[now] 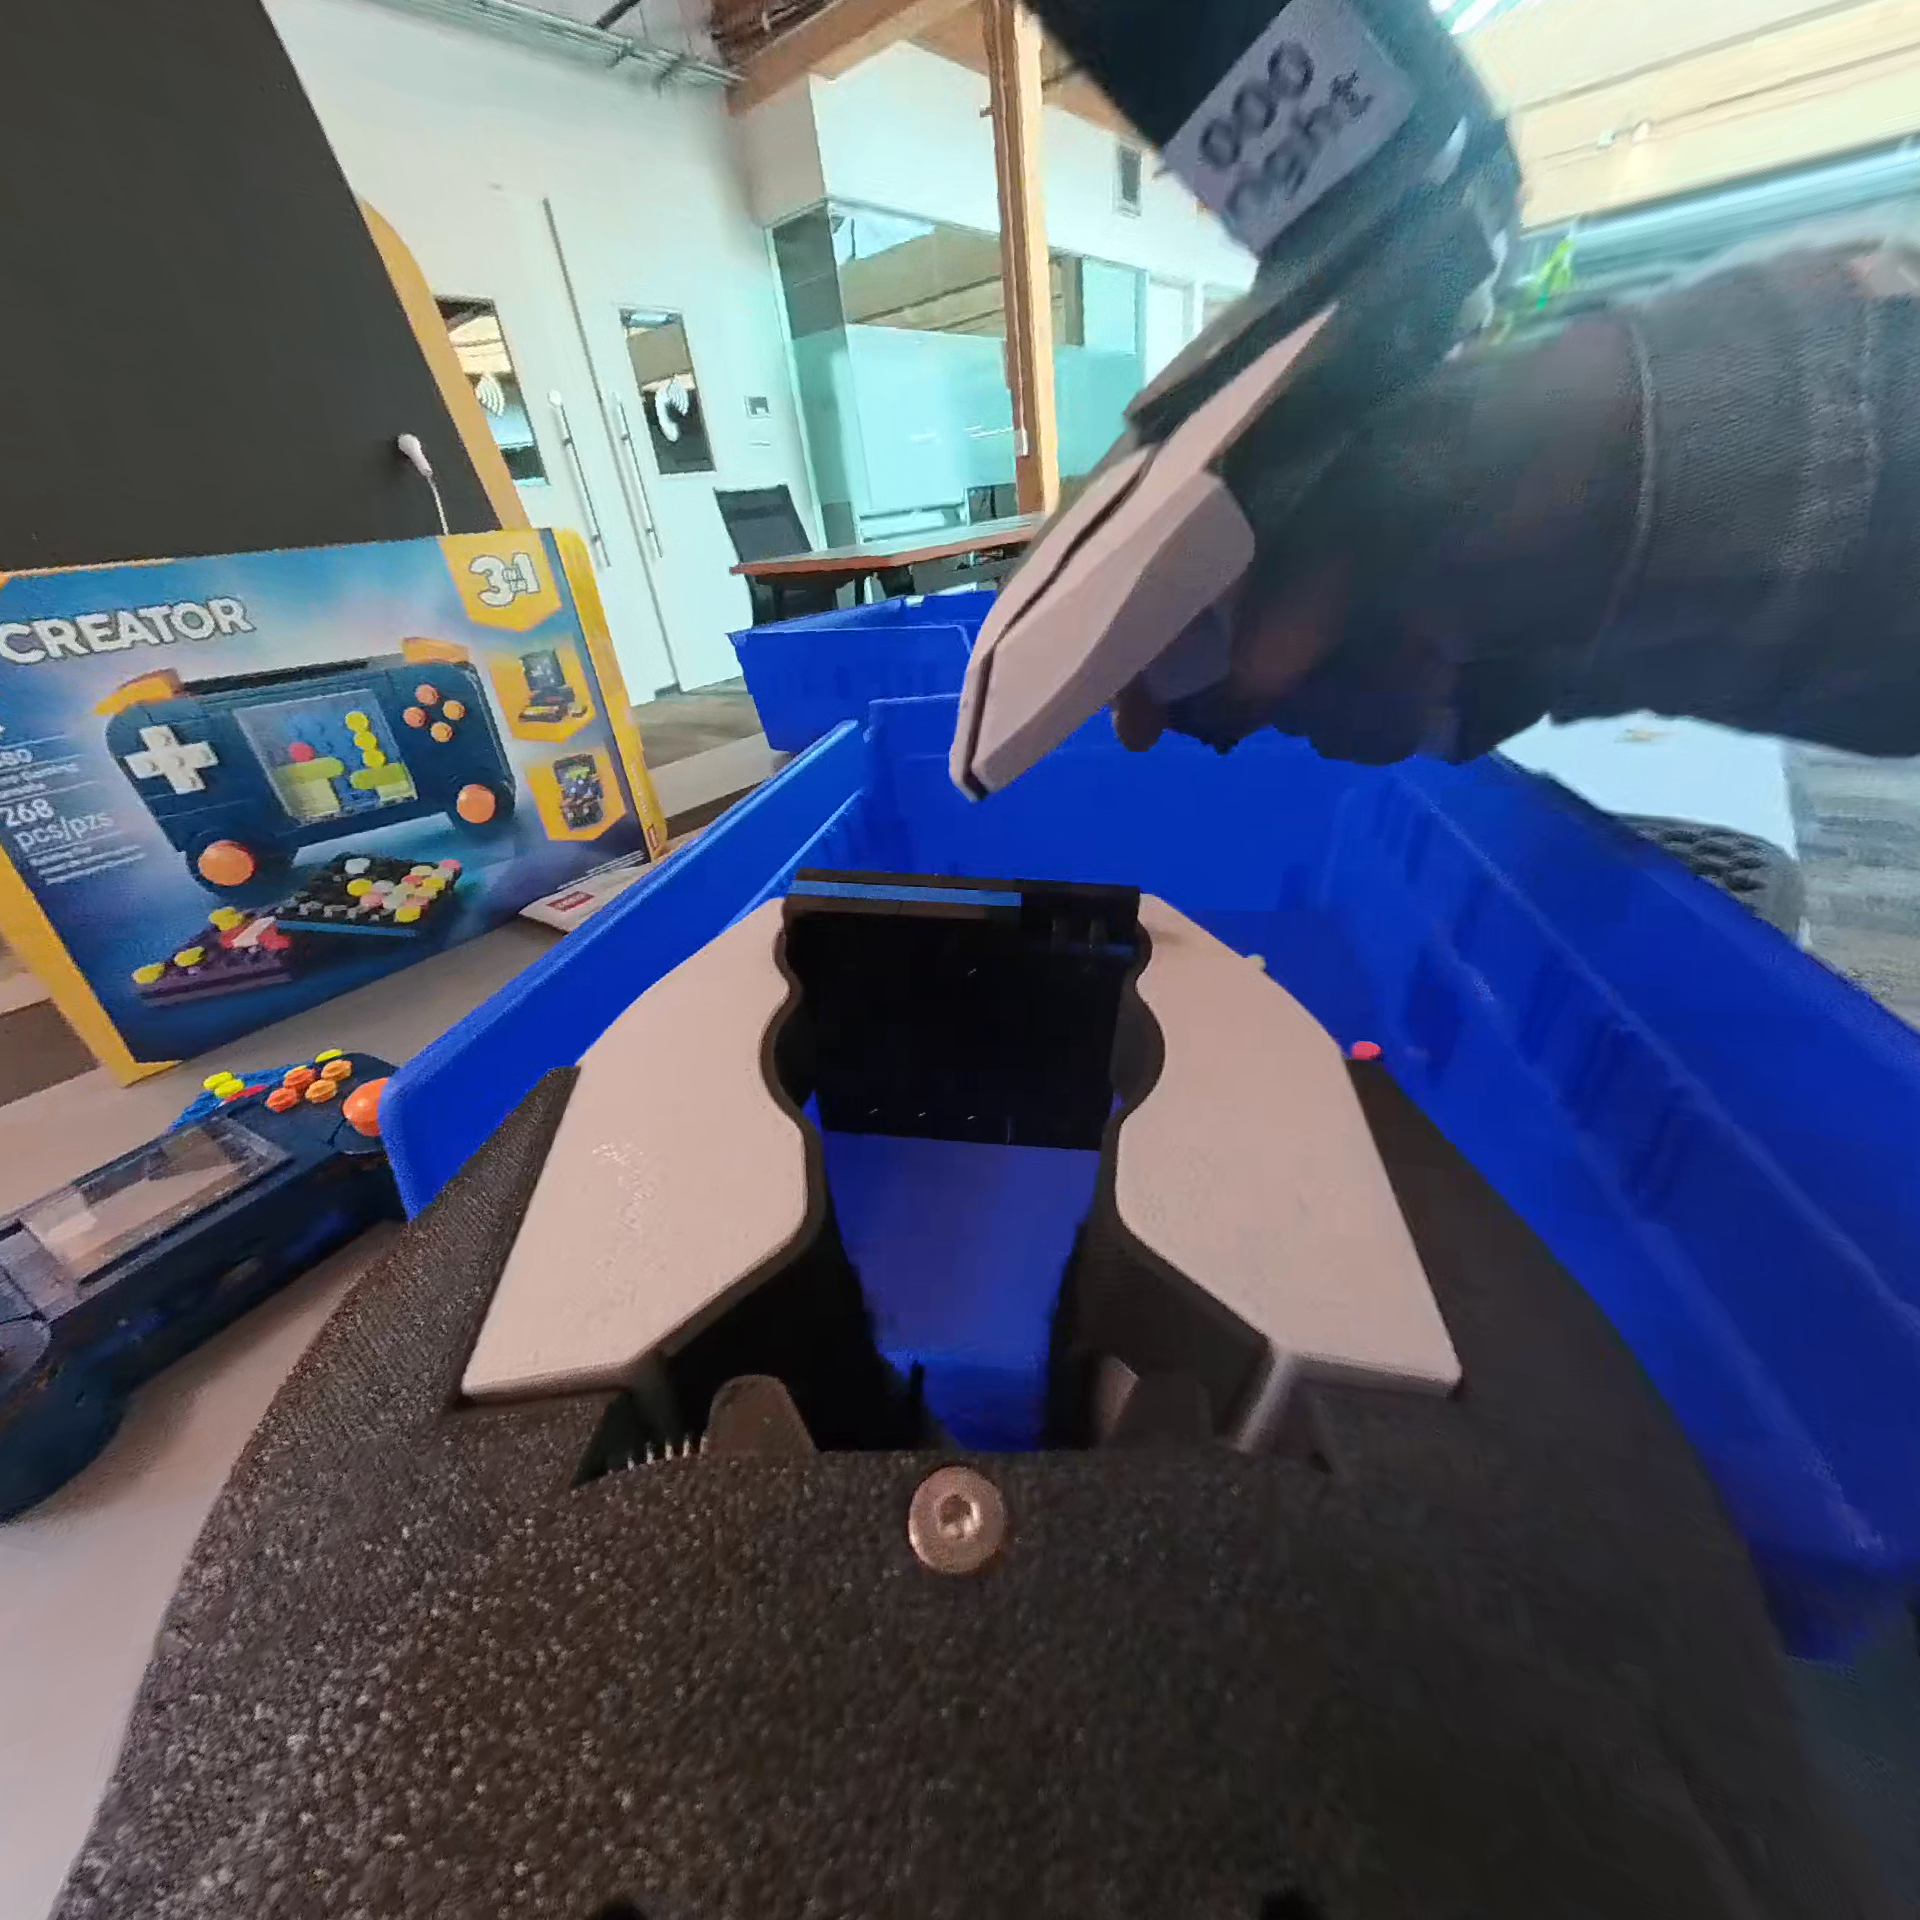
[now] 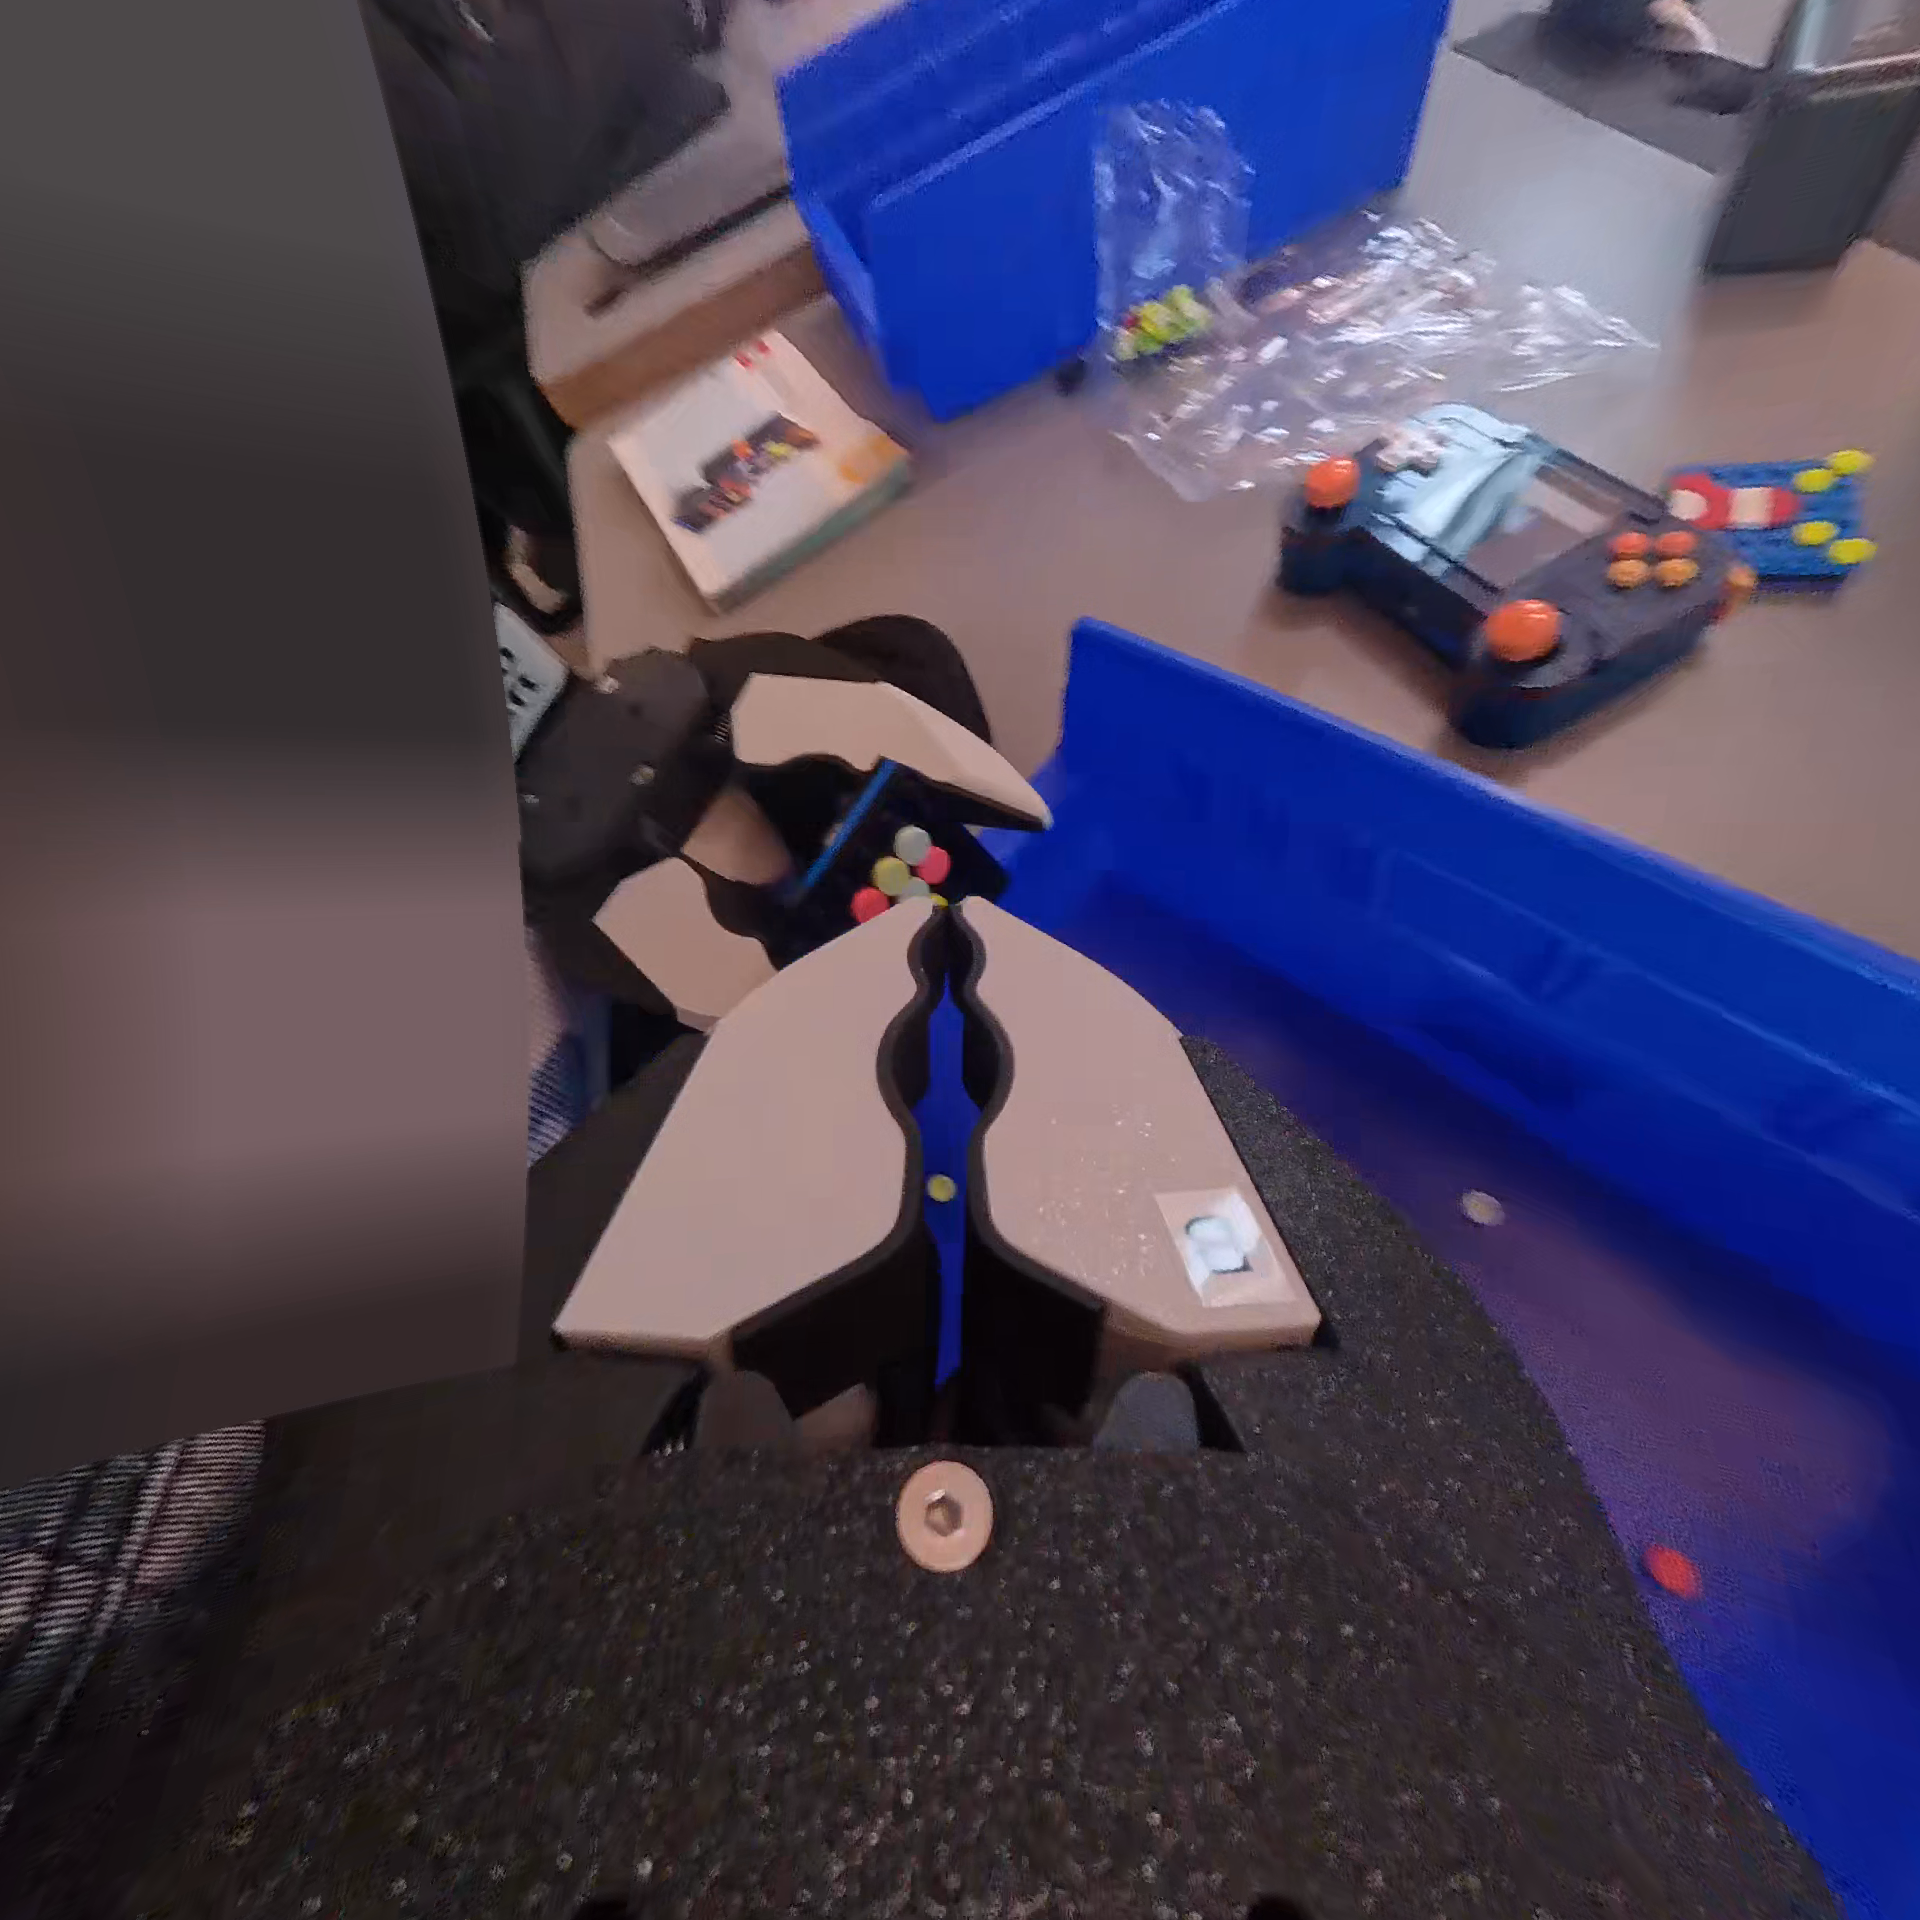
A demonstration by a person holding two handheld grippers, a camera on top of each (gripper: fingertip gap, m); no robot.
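My left gripper (image 1: 961, 935) is shut on a black brick plate (image 1: 956, 1018) with a blue stripe and holds it upright over a blue bin (image 1: 1558, 987). In the right wrist view the left gripper (image 2: 894, 883) shows the plate's other face (image 2: 904, 862), which carries red, yellow and grey round studs. My right gripper (image 2: 940, 909) is shut, with its tips at the plate's studs. It also shows in the left wrist view (image 1: 971, 784), held by a gloved hand above the plate. Loose studs (image 2: 940, 1187) lie on the floor of the bin (image 2: 1455, 935).
A toy box (image 1: 312, 769) stands at the left. A built dark blue handheld console model (image 1: 156, 1226) lies on the table, also in the right wrist view (image 2: 1507, 592). Beyond are a second blue bin (image 2: 1039, 156), a booklet (image 2: 748, 468), clear plastic bags (image 2: 1351, 312) and a blue studded plate (image 2: 1766, 520). The grippers are tip to tip, or close to it.
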